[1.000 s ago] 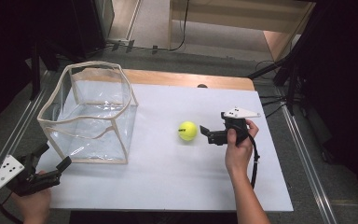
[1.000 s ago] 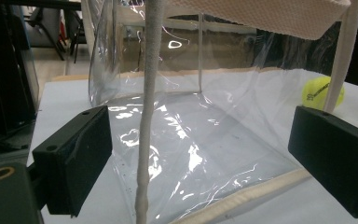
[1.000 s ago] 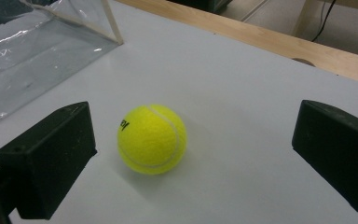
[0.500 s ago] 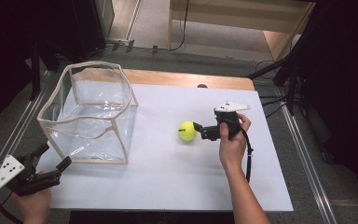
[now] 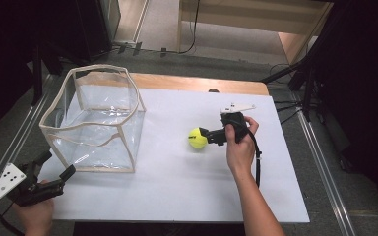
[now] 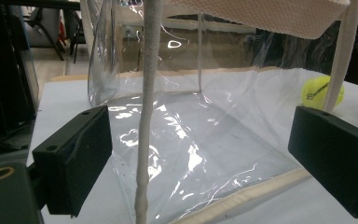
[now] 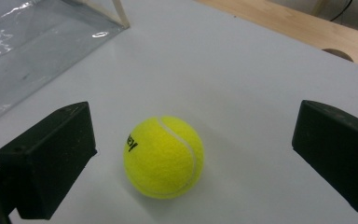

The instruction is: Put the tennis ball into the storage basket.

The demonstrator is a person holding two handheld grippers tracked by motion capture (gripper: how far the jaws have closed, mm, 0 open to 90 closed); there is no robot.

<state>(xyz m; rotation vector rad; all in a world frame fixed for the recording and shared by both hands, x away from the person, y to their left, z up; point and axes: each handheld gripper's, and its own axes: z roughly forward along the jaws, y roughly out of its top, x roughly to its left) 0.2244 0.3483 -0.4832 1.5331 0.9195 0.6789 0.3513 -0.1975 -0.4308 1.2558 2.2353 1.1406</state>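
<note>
Starting at the left: the left gripper (image 5: 54, 169) sits low at about 7 o'clock on the white tabletop (image 5: 177, 196), off the near-left corner of the bag (image 5: 93, 118). Its jaws are released, spread wide with nothing between the pads, and they point at that corner. In the left gripper view the gripper (image 6: 205, 154) looks straight at the bag's (image 6: 191, 130) beige corner seam, which rises upright between the two black jaws, apart from both. The clear plastic is creased and shiny, with beige trim along the rim and base.

The bag stands upright and open-topped at about 10 o'clock on the tabletop, nothing visible inside it.

Moving right, the ball (image 5: 197, 138): a yellow tennis ball resting on the tabletop near the centre, well apart from the bag. Through the bag's wall the left gripper view catches it too (image 6: 319, 92), at 2 o'clock behind a beige strap.

Further right, the right gripper (image 5: 207, 136), held in the right hand (image 5: 240, 140), reaches in from 3 o'clock, its jaws just at the ball. In the right gripper view the gripper (image 7: 196, 154) has its jaws released, standing wide on either side of the ball (image 7: 163, 157), with clear white tabletop between each pad and the felt. Black lettering shows on the ball's left face. The bag's corner (image 7: 42, 42) sits at 10 o'clock in that view, and bare wood edge runs at 1 o'clock beyond the white surface.
</note>
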